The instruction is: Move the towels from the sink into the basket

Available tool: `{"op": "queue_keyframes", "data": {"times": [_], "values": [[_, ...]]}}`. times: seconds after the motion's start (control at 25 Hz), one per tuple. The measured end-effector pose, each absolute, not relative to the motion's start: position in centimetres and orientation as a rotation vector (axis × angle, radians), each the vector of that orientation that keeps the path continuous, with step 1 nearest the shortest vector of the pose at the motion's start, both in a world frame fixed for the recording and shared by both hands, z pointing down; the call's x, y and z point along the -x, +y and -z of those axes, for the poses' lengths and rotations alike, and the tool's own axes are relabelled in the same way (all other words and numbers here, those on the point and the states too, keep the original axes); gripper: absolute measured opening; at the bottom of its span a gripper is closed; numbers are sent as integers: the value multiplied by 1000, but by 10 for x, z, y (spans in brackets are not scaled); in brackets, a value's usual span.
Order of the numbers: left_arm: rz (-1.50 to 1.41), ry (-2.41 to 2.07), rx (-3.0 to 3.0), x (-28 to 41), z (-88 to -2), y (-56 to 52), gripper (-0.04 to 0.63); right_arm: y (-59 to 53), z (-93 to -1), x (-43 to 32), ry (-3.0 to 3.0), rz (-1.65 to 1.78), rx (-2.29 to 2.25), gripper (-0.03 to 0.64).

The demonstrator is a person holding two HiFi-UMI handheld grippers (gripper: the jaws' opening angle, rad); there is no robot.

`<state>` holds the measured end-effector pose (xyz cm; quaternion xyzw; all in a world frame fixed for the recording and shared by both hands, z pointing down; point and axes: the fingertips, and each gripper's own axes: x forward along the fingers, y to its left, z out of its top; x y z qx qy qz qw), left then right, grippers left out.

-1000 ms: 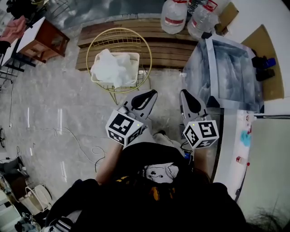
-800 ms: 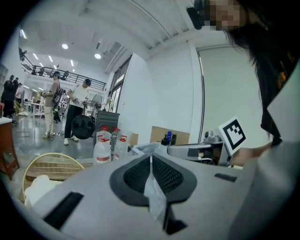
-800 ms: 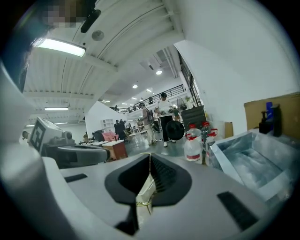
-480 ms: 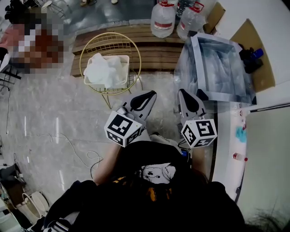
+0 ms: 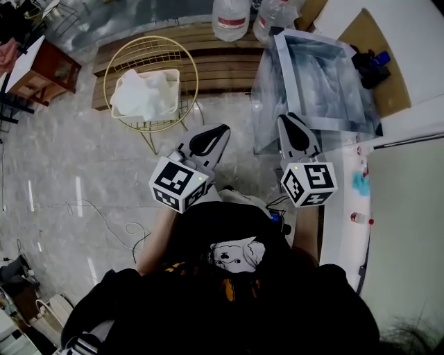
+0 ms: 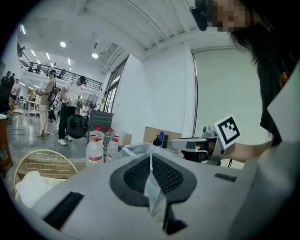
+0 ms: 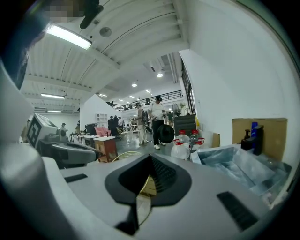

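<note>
A round gold wire basket (image 5: 111, 62) stands on the floor at upper left and holds white towels (image 5: 142, 93). The steel sink (image 5: 286, 73) is at upper right; its inside looks pale and crumpled, and I cannot tell towel from lining. My left gripper (image 5: 211, 136) hangs shut and empty over the floor between basket and sink. The right gripper (image 5: 295, 127) is shut and empty, its tip just short of the sink's near edge. In the right gripper view the sink (image 7: 243, 164) lies ahead to the right. The left gripper view has the basket (image 6: 44, 154) at lower left.
Large water bottles (image 5: 231, 17) stand behind a slatted wooden platform (image 5: 222, 66). A brown side table (image 5: 41, 69) is at far left. Cables (image 5: 104, 215) trail over the floor. A white counter (image 5: 354, 201) runs along the right, with dark bottles (image 5: 368, 66) beyond the sink. People stand far back.
Basket and sink have slid left and up in the head view. Both grippers stayed shut, and the right one has drawn closer to the sink's near edge.
</note>
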<state>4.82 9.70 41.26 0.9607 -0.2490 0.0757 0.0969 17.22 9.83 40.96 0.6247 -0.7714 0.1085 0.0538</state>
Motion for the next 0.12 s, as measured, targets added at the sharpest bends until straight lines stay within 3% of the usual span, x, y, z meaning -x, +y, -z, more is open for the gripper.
{"op": "queue_keyframes", "data": {"times": [0.12], "values": [[-226,-723,-2848,-56,-417,102,18,101,-410,-187,-2315,-306,-1922,5]]}}
